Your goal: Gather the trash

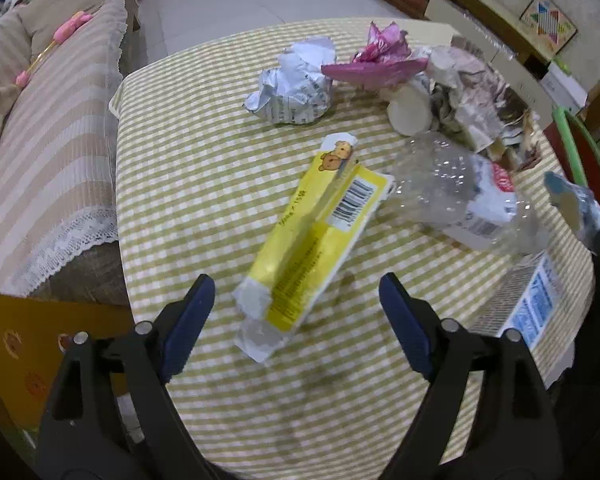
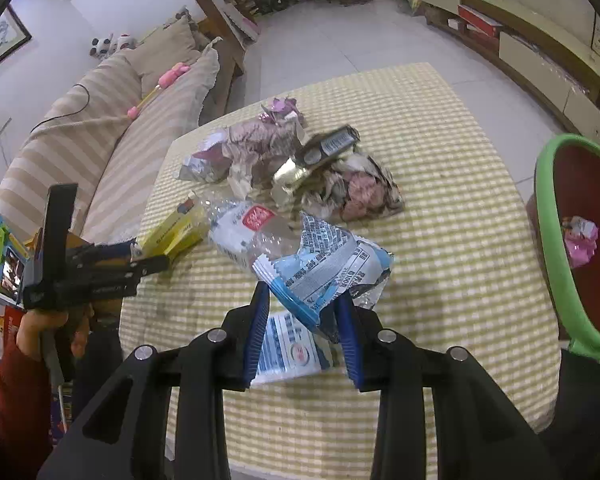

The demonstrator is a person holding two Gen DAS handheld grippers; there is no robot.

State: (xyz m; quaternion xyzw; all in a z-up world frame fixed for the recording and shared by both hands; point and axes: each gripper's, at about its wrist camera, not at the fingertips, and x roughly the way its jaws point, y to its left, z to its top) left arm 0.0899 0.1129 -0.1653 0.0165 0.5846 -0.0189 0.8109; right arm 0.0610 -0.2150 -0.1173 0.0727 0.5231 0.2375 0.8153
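Trash lies on a table with a yellow-checked cloth (image 1: 204, 184). My left gripper (image 1: 296, 300) is open, its fingers either side of the near end of a flattened yellow carton (image 1: 312, 236), not touching it. It also shows in the right wrist view (image 2: 152, 258) by the carton (image 2: 176, 232). My right gripper (image 2: 302, 312) is shut on a blue and white plastic wrapper (image 2: 324, 264), held above the table; the wrapper also shows in the left wrist view (image 1: 576, 204). A clear plastic bottle (image 1: 460, 196) lies right of the carton.
Crumpled paper (image 1: 296, 84), a pink wrapper (image 1: 376, 60) and a heap of crumpled wrappers (image 2: 300, 168) lie farther back. A blue and white packet (image 2: 288, 352) lies under my right gripper. A green-rimmed red bin (image 2: 580, 240) with pink trash stands right of the table. A striped sofa (image 1: 48, 152) runs along the left.
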